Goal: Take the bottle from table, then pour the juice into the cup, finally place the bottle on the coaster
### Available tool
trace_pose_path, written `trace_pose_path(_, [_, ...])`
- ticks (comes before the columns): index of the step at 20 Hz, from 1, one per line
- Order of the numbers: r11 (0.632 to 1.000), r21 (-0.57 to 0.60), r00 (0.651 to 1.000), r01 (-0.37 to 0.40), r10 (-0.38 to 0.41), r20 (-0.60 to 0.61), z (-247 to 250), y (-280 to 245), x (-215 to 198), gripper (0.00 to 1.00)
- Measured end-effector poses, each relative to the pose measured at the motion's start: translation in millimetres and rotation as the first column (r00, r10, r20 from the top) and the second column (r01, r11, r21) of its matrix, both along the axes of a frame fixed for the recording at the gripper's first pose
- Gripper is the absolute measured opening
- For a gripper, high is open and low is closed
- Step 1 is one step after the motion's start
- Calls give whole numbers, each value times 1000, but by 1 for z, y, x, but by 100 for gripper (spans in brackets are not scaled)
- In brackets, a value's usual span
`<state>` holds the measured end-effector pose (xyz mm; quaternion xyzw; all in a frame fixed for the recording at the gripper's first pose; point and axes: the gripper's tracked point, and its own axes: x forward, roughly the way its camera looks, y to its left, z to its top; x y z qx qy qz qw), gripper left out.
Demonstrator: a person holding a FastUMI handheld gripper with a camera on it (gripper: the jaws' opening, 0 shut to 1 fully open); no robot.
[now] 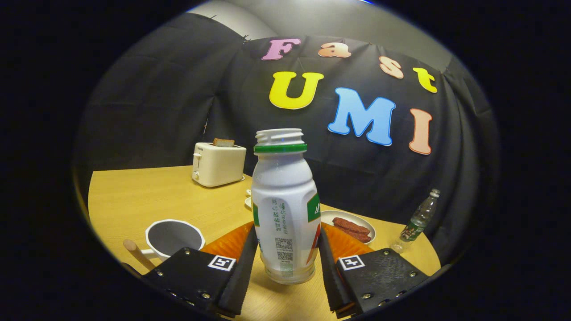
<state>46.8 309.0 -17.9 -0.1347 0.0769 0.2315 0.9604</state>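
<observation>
Two fingers: gripper [285, 267] flanks the bottle [285, 209], pads near its sides, can't tell if they press
Bottle: upright, capless, between the fingers, base looks on the table [134, 196]
Cup [174, 238]: just left, beyond the left finger

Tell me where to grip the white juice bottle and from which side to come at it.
Grip the white bottle low on its body, below the shoulder, where the walls run straight. Come in level from the near side, as the gripper already is: the bottle stands upright on the table between the open fingers, which flank its lower half. Its mouth is uncapped, so keep it upright.
</observation>
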Motion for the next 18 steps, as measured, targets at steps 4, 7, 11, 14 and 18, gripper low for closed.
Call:
trace_pose_path(4, [998,57,999,-3,5,-35,-10,4,10,70])
trace_pose_path(7, [996,86,998,9,-4,-60,-20,5,21,70])
trace_pose_path(11, [995,97,998,32,-26,-65,-27,3,34,69])
trace_pose_path(14, [994,103,997,44,-37,-67,-32,1,42,69])
trace_pose_path(18, [989,139,996,54,-42,-84,-37,3,49,69])
